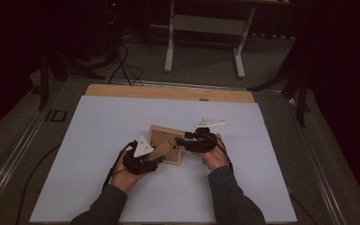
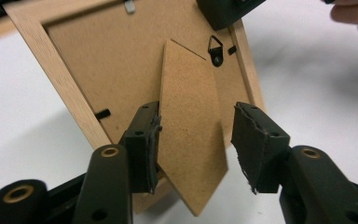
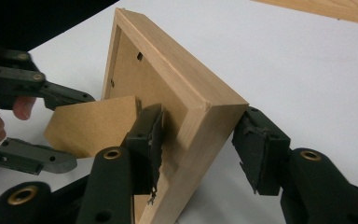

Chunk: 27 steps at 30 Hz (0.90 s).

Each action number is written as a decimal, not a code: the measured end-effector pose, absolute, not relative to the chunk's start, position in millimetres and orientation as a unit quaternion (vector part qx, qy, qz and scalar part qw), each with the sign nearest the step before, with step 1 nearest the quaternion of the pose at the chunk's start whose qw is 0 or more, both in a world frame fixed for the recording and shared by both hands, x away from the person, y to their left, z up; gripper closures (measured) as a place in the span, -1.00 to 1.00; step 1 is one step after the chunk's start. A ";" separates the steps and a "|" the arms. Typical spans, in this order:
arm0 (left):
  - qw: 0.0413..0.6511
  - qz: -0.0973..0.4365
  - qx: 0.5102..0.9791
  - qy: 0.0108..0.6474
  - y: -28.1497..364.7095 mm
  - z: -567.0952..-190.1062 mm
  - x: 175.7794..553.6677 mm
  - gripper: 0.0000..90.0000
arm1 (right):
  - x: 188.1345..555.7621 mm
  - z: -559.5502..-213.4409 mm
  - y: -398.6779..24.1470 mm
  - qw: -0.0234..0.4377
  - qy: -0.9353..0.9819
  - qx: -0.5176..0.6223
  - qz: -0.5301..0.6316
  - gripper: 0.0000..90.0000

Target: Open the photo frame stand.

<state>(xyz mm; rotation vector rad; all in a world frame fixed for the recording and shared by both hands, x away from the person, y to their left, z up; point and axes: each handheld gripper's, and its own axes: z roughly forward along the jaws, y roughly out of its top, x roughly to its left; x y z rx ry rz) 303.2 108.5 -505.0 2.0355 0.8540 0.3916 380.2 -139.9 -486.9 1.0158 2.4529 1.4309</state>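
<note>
Dim lab: paper-covered table (image 1: pixel 122 112), floor cables (image 1: pixel 122 65), metal desk frame (image 1: pixel 204 28).

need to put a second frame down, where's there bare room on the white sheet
Bare: the white sheet left of the picture frame, its far strip up to the wooden edge, and its right side. Crowded: the middle, where the left gripper and right gripper flank the frame.

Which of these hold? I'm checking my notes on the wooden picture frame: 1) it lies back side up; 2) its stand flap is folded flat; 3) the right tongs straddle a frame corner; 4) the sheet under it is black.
1) The wooden picture frame shows its back: true.
2) False: the brown fibreboard stand flap is swung out, between the left tongs.
3) The right tongs straddle a corner: true.
4) False: the sheet is white.
</note>
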 end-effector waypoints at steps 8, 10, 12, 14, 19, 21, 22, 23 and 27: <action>0.430 0.072 0.814 0.383 116.0 -506.2 316.5 0.39 | 374.2 -482.5 -138.7 0.077 0.819 0.315 0.473 0.21; 0.430 0.066 0.816 0.381 116.3 -506.2 316.4 0.43 | 371.9 -480.6 -138.1 0.083 0.823 0.308 0.471 0.22; 0.430 0.063 0.819 0.374 116.1 -505.6 315.2 0.46 | 369.9 -479.1 -137.3 0.088 0.825 0.303 0.469 0.23; 0.433 0.065 0.819 0.371 115.3 -504.8 313.9 0.52 | 368.4 -477.5 -136.5 0.096 0.826 0.299 0.469 0.25; 0.431 0.079 0.817 0.375 113.4 -506.2 315.1 0.60 | 364.9 -472.0 -135.4 0.112 0.828 0.289 0.468 0.30; 0.428 0.082 0.816 0.379 112.5 -507.4 316.2 0.62 | 363.6 -469.9 -134.7 0.118 0.829 0.283 0.468 0.31; 0.428 0.083 0.816 0.380 111.9 -508.5 317.2 0.63 | 363.0 -469.3 -134.2 0.123 0.830 0.280 0.467 0.31; 0.427 0.084 0.816 0.380 111.4 -508.9 317.7 0.63 | 361.8 -468.7 -133.3 0.128 0.831 0.278 0.464 0.31; 0.421 0.091 0.819 0.379 108.0 -510.7 319.7 0.65 | 359.6 -467.8 -132.1 0.141 0.833 0.272 0.460 0.30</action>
